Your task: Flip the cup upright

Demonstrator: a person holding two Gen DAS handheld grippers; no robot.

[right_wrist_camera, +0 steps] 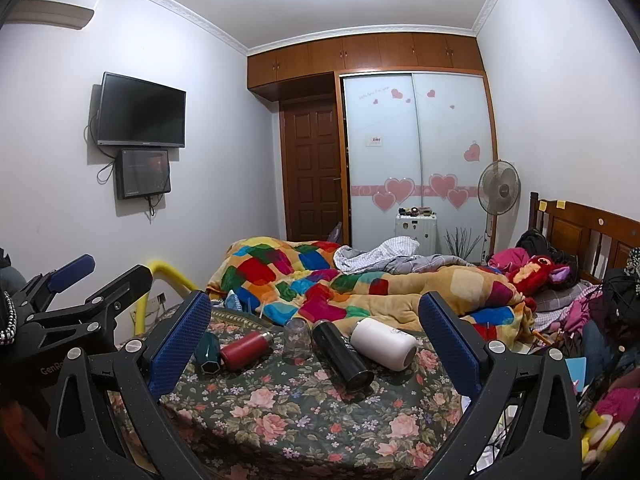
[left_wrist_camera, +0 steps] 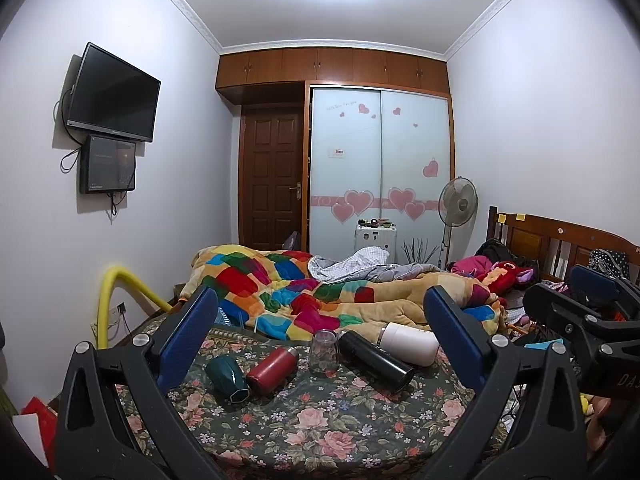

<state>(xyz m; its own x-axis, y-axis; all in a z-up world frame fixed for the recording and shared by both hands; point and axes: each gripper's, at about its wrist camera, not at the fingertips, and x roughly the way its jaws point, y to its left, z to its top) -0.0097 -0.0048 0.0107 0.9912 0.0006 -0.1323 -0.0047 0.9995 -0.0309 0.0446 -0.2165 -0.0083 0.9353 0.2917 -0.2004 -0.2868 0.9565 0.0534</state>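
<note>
Both grippers, left gripper point(left_wrist_camera: 320, 344) and right gripper point(right_wrist_camera: 316, 340), hung with jaws spread. Mid-tablecloth, the inverted clear glass cup point(left_wrist_camera: 324, 350) looked light, slippery, fragile; grip its sidewall.

The black hand-held left gripper point(right_wrist_camera: 60, 280), seen at the left edge of the right wrist view, carries pale letters "GenR", cut off by an arm in front; the black right gripper point(left_wrist_camera: 592, 292), at the right edge of the left wrist view, shows "DA". Print on the frosted wardrobe door point(right_wrist_camera: 378, 140) beyond both is too small to read
</note>
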